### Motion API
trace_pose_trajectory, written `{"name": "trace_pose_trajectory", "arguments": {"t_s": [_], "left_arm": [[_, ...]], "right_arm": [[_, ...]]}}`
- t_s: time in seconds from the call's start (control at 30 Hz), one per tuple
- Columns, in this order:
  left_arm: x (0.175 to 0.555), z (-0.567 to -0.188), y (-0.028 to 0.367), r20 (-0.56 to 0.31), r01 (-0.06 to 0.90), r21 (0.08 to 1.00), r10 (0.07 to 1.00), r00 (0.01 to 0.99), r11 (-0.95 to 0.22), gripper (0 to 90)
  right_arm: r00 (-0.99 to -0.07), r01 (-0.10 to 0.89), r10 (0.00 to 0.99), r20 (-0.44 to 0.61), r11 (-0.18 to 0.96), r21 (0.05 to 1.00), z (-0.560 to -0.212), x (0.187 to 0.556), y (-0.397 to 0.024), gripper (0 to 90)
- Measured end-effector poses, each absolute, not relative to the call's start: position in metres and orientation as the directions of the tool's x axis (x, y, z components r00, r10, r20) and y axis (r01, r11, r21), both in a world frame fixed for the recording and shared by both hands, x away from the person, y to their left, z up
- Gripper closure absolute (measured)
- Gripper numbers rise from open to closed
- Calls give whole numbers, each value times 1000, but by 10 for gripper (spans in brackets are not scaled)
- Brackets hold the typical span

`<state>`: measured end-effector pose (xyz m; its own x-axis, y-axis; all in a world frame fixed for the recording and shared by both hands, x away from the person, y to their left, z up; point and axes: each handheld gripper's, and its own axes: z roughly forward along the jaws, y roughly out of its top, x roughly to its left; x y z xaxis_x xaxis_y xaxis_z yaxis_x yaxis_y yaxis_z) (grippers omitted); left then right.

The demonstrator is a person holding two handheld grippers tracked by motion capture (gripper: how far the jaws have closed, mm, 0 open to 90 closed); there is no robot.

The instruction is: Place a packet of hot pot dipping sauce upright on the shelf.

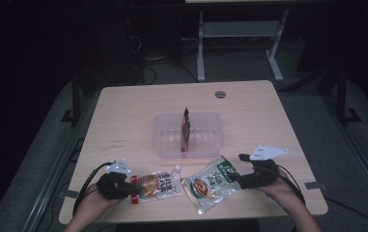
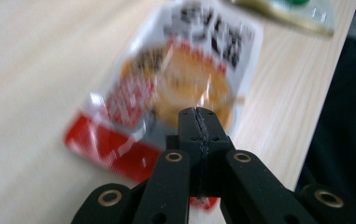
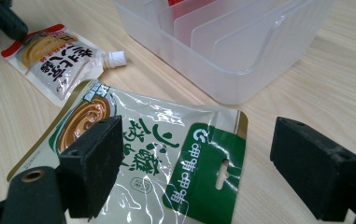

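1. The red-and-white spouted pouch (image 1: 156, 185) is seen lying flat near the front edge of the table (image 1: 123, 111), just in front of the clear plastic bin (image 1: 164, 147), with its red end toward the left gripper (image 1: 134, 189).
2. The left gripper's jaws are pressed together; in the left gripper view they are seen closed above the pouch (image 2: 166, 88). Whether the pouch's red edge is pinched between them cannot be told, since that view is blurred and the tips cover the spot.
3. The right gripper (image 3: 199, 175) is held with its jaws spread wide, nothing between the pads, just above the green sauce packet (image 3: 147, 158), which lies flat beside the pouch.
4. The step in hand is judged to be the pick-up of the spouted pouch for filing in the bin, where one dark red packet (image 1: 186, 133) already stands upright in a slot.
5. For the next move, a firm hold on the pouch's edge is called for, then a lift and a turn to upright over a free slot.
6. The bin's inner dividers (image 3: 222, 39) and the pouch's white spout (image 3: 116, 58) are made plain in the right gripper view; the high view gives the overall layout, including the upright packet's full height.
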<state>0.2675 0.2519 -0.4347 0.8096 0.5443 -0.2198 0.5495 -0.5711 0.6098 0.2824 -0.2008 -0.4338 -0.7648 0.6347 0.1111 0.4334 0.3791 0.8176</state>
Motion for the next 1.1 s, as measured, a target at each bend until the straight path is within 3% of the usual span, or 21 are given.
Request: {"name": "trace_pose_trajectory", "arguments": {"t_s": [0.17,0.37,1.1], "left_arm": [[280,-430,238,-172,511,665,554,815,-545,896],[285,-445,225,-140,485,612,518,844,-625,897],[277,-448,258,-188,597,575,620,762,-560,899]], "right_arm": [[-766,438,633,114,382,814,-434,282,-198,169],[-766,437,633,112,384,814,-435,283,-199,169],[-766,435,633,114,379,817,-434,282,-201,169]]}}
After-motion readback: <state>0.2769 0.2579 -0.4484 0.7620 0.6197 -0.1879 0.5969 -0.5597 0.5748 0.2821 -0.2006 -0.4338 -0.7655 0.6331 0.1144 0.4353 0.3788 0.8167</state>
